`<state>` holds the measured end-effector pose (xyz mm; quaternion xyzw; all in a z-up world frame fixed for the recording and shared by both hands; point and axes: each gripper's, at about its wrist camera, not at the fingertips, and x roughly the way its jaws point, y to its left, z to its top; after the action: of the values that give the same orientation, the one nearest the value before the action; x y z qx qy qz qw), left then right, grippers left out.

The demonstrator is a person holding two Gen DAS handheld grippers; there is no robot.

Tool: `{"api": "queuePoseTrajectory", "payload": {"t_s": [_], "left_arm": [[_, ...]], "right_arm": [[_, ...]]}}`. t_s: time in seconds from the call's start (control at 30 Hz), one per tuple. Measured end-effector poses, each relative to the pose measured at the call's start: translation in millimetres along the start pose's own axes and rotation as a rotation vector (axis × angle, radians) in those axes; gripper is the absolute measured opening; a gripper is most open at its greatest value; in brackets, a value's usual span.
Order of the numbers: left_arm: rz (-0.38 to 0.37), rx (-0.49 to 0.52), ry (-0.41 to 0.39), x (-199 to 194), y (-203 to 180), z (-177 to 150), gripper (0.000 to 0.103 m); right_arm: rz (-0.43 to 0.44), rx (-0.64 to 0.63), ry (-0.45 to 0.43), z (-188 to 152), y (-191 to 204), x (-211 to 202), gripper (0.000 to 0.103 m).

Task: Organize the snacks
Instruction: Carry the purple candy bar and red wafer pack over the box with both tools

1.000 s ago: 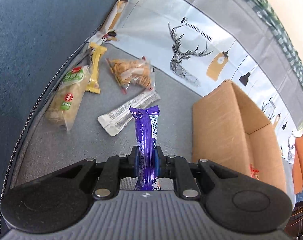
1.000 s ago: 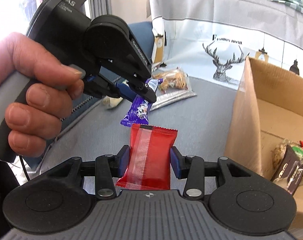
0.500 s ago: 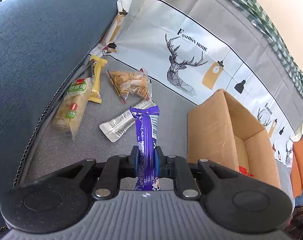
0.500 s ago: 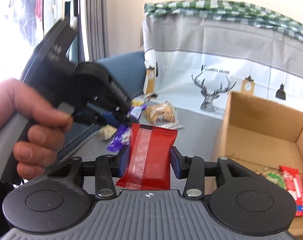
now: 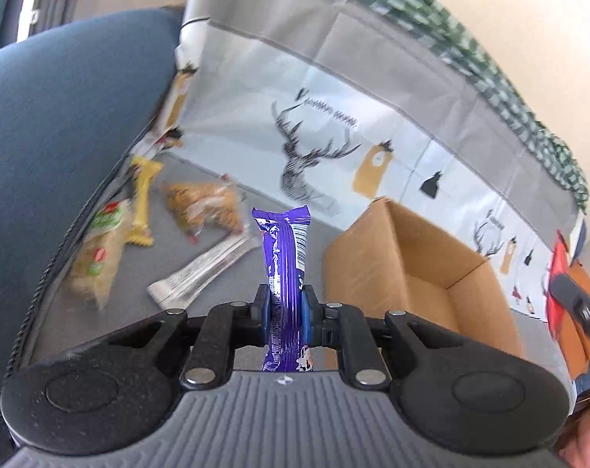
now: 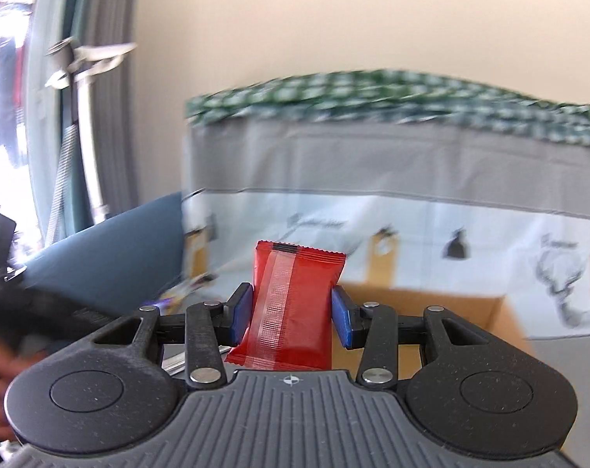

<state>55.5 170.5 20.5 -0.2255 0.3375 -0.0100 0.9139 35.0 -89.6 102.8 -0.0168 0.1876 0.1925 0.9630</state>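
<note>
My left gripper (image 5: pixel 285 308) is shut on a purple snack bar (image 5: pixel 285 257), held upright above the grey sofa seat. My right gripper (image 6: pixel 291 314) is shut on a red snack packet (image 6: pixel 295 304), raised high. An open cardboard box (image 5: pixel 412 269) stands on the seat to the right of the left gripper; its far rim (image 6: pixel 419 300) shows just behind the red packet. Loose snacks lie at the left of the seat: a silver bar (image 5: pixel 201 273), a clear bag of biscuits (image 5: pixel 205 206), a yellow bar (image 5: pixel 143 202) and a green-labelled pack (image 5: pixel 100 253).
A blue sofa armrest (image 5: pixel 61 136) rises on the left. A deer-print cloth (image 5: pixel 334 136) covers the sofa back behind the box. The right gripper with its red packet (image 5: pixel 560 277) shows at the right edge of the left wrist view.
Both grippers have lifted with their snacks. The right view has tilted up so the box's inside is no longer seen. The left gripper has slid out to the left of the right view.
</note>
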Motion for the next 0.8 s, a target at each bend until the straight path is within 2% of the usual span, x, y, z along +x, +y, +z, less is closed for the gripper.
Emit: {"api": "queuePoseTrajectory", "payload": {"t_s": [0.17,0.3,0.6,0.8], "left_arm": [[-0.039,0.046,-0.048,4,-26,-2,0.016],[-0.093,0.072,-0.074,8,-46,-5,0.016],[-0.182,0.145,-0.117,23,-105,-23,0.016],[-0.223,0.242,-0.095,41,-142,-43,0.016]], "right_arm": [[-0.132,0.084,0.015,-10,-67,9,0.045],[-0.183,0.205,0.052,-27,-104,3,0.045],[-0.232,0.189,0.048,-40,-129,-2,0.045],[-0.24,0.152,0.052,-41,-129,-1,0.045]]}}
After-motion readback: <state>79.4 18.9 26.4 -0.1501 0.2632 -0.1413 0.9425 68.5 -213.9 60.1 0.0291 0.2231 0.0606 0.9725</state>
